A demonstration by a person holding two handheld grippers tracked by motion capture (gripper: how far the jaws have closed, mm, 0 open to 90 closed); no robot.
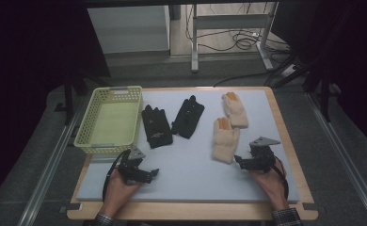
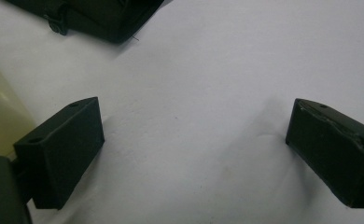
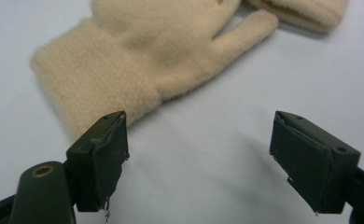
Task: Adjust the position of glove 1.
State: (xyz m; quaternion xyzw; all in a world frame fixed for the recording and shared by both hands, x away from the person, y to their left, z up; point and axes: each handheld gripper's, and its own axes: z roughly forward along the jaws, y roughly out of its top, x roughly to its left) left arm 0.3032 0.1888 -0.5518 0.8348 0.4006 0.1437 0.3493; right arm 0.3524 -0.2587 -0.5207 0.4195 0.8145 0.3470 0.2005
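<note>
Worktop point(image 1: 191, 183) with four gloves and one basket point(image 1: 110, 120) (pale yellow, far left). Two black gloves point(image 1: 156, 126) point(image 1: 188, 117) lie side by side at centre; two cream gloves point(image 1: 225, 140) point(image 1: 235, 109) lie to their right. Left tongs point(image 1: 146, 175) and right tongs point(image 1: 240, 161) rest near the front edge, each with jaws wide apart and holding nothing; the nearer cream glove's cuff point(image 3: 96, 88) lies just beyond the right tongs.

Fuzzy knit cream gloves point(image 3: 138, 51), matt black cloth gloves point(image 1: 156, 125), a perforated plastic basket point(image 1: 91, 114), smooth pale mat point(image 1: 191, 165).

Dim, dark-edged high view; both close views are softly lit, blurred, with faint shadows.
</note>
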